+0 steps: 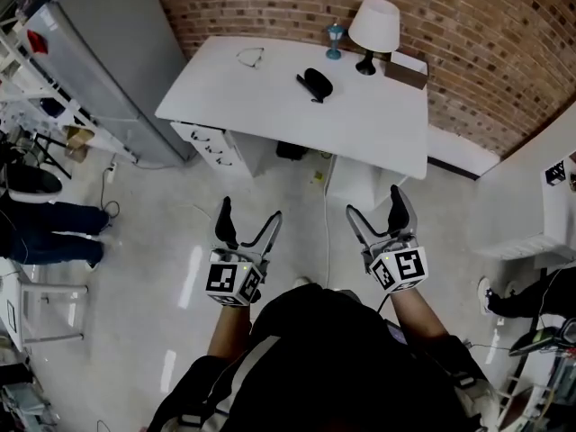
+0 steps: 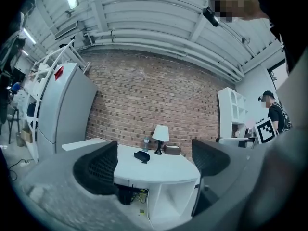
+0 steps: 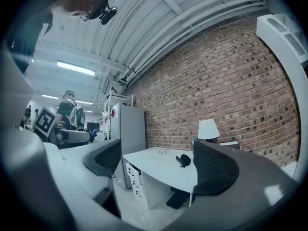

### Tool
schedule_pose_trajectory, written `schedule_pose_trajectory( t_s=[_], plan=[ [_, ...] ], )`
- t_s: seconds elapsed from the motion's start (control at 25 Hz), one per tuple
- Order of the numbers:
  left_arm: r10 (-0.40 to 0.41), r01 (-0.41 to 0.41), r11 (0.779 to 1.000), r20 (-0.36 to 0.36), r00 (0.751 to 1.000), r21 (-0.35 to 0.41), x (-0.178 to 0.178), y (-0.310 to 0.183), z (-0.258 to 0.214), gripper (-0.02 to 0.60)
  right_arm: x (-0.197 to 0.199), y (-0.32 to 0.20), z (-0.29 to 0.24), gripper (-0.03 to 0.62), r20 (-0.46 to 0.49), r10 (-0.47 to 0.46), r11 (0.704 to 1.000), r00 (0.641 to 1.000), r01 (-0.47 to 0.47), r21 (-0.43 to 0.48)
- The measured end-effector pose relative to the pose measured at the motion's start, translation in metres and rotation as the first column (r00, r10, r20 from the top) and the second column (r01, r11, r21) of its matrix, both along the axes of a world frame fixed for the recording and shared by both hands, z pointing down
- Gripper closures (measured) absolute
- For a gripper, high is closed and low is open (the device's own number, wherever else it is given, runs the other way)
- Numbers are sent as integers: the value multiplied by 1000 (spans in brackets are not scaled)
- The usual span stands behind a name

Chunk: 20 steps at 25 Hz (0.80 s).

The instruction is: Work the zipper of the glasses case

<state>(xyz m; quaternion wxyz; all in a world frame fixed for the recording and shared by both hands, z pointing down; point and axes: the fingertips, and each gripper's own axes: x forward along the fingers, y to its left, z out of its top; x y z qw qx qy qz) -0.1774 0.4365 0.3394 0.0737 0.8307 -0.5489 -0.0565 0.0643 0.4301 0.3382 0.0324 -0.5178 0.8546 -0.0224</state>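
Observation:
A black glasses case (image 1: 316,84) lies on the white desk (image 1: 270,97), well ahead of both grippers; it also shows as the case (image 2: 141,156) in the left gripper view and the case (image 3: 183,160) in the right gripper view. A pair of glasses (image 1: 249,58) rests at the desk's back left. My left gripper (image 1: 250,221) is held over the floor, short of the desk, its jaws wide apart and empty. My right gripper (image 1: 378,212) hangs beside it, also open with nothing between its jaws.
A white lamp (image 1: 373,31), a small blue bottle (image 1: 335,40) and a brown box (image 1: 407,70) stand at the desk's back edge by the brick wall. A grey fridge (image 1: 108,61) stands to the left. Drawers (image 1: 209,144) sit under the desk. A person's legs (image 1: 49,228) are at far left.

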Motion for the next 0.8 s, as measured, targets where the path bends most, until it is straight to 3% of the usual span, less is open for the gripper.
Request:
schedule_pose_trajectory(
  t_s=[0.16,0.48,0.8],
  plan=[
    [7,-8,1000,-29,1000,-23,-8,-17,8,100,-18,-12,2,149,-34,-21,1000,999,21,-8],
    [-6,4,998,-30,1000,-56,-10,-60,26,100,-9,-60,27,149,-40,-20,997,999,17,-75],
    [-80,78,995,-25,996,-58,8,-133,28,100,2,-162,39,150,-57,-130,989,990,126,-78]
  ],
)
